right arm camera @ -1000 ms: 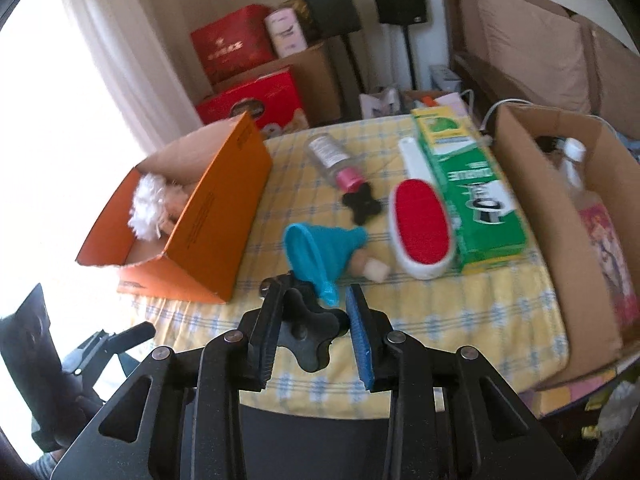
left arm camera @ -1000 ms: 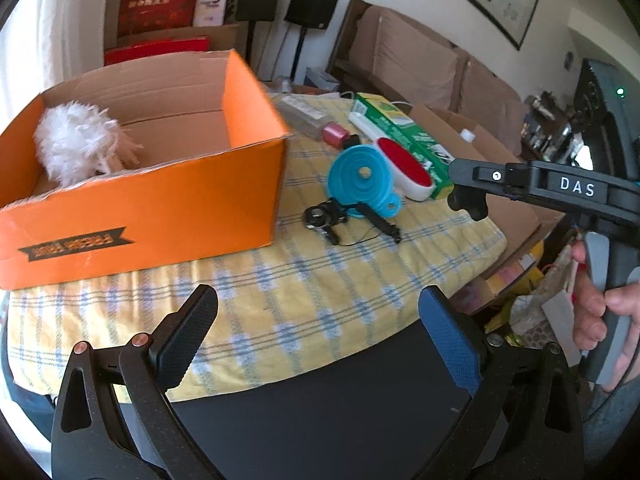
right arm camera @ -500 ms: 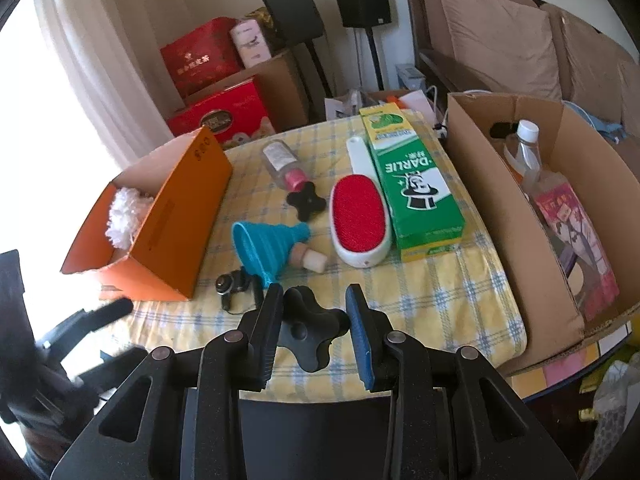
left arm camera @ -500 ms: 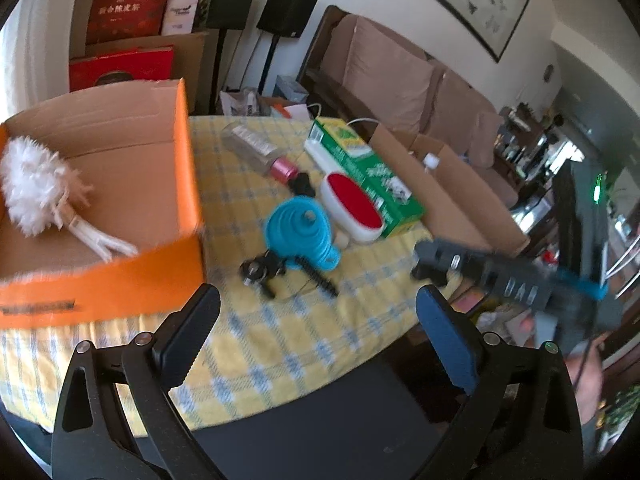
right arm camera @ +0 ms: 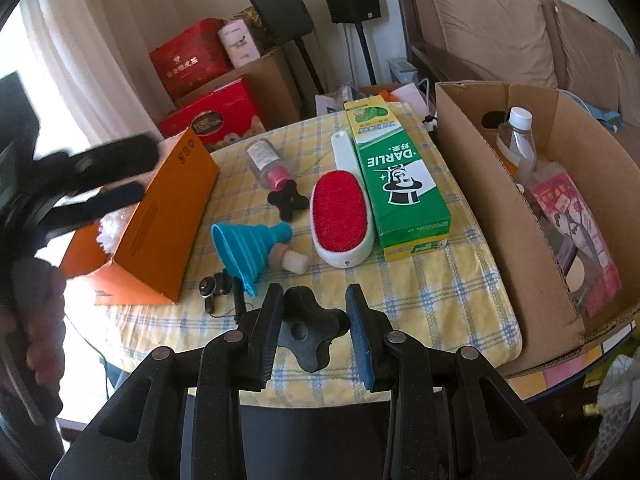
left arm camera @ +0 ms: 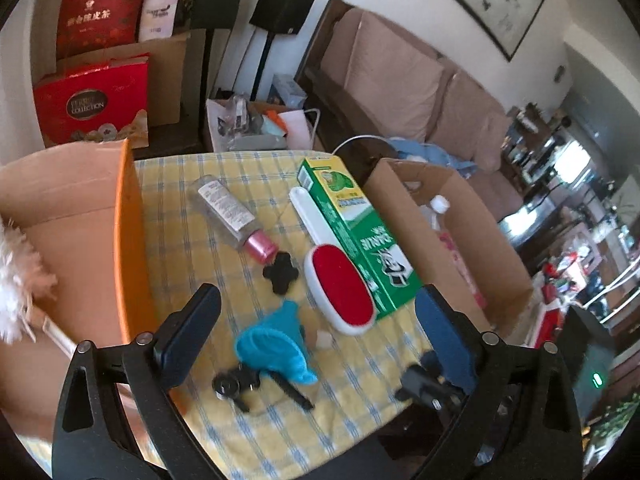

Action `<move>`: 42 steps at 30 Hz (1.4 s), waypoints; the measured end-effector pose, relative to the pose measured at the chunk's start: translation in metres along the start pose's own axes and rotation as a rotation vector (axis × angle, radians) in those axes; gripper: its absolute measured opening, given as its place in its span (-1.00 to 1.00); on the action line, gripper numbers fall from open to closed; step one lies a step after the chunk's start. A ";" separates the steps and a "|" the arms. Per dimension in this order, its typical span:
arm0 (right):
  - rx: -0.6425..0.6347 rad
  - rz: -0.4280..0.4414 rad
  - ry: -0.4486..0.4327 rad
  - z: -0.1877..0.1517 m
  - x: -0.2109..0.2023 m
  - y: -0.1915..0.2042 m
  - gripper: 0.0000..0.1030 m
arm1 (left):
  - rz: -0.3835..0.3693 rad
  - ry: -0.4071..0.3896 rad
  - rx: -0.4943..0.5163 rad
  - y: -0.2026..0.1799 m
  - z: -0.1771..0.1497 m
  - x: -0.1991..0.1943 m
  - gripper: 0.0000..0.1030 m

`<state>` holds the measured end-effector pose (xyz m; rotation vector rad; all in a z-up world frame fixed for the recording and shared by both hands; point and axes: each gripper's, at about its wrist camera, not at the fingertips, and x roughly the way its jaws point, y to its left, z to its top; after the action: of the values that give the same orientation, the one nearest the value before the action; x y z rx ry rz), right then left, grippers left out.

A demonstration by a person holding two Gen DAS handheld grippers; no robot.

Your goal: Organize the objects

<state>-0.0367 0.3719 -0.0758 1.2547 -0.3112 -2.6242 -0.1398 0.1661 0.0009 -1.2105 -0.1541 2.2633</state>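
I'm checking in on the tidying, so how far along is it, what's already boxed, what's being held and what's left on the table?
Early on. Done: a white feather duster lies in the orange box; a bottle and pink packet sit in the brown box. In hand: the right gripper clamps a black knob; the left gripper is open, empty. Left: funnel, lint brush, toothpaste box, pink-capped bottle, second knob.

Tabletop (right arm camera: 460,292): open box (right arm camera: 160,216) stood at left with a duster (left arm camera: 16,276) in it; carton (right arm camera: 520,216) at right held a bottle (right arm camera: 516,140). Between them lay a funnel (right arm camera: 248,240), a brush (right arm camera: 340,208) beside a toothpaste box (right arm camera: 396,176), a small bottle (right arm camera: 268,162) behind, a knob (right arm camera: 286,200) just before it.
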 end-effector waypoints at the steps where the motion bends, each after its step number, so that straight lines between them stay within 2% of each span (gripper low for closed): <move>1: 0.001 0.000 0.000 0.001 0.000 0.000 -0.38 | 0.017 0.011 0.000 -0.001 0.004 0.008 0.88; 6: 0.005 0.000 0.003 0.003 0.003 -0.002 -0.38 | 0.063 0.068 0.002 0.000 0.016 0.041 0.77; 11: 0.009 0.001 0.009 0.004 0.005 -0.005 -0.38 | 0.104 0.105 0.014 0.002 0.019 0.065 0.75; 19: 0.024 0.000 0.017 0.005 0.011 -0.013 -0.38 | 0.152 0.188 0.007 0.009 0.015 0.106 0.50; 24: 0.028 0.002 0.021 0.005 0.012 -0.016 -0.38 | 0.159 0.220 -0.005 0.012 0.013 0.119 0.10; 28: 0.029 0.002 0.022 0.005 0.013 -0.017 -0.38 | 0.150 0.234 -0.014 0.015 0.011 0.126 0.05; 30: 0.030 0.003 0.025 0.005 0.014 -0.017 -0.38 | 0.148 0.238 -0.012 0.016 0.010 0.128 -0.17; 35: 0.031 0.005 0.032 0.003 0.016 -0.018 -0.38 | 0.132 0.251 -0.036 0.021 0.008 0.133 -0.55; 42: 0.026 0.004 0.035 0.003 0.016 -0.016 -0.38 | 0.102 0.228 -0.059 0.023 0.010 0.127 -0.75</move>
<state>-0.0508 0.3828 -0.0898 1.3055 -0.3419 -2.6001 -0.2128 0.2154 -0.0936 -1.5281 -0.0746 2.1988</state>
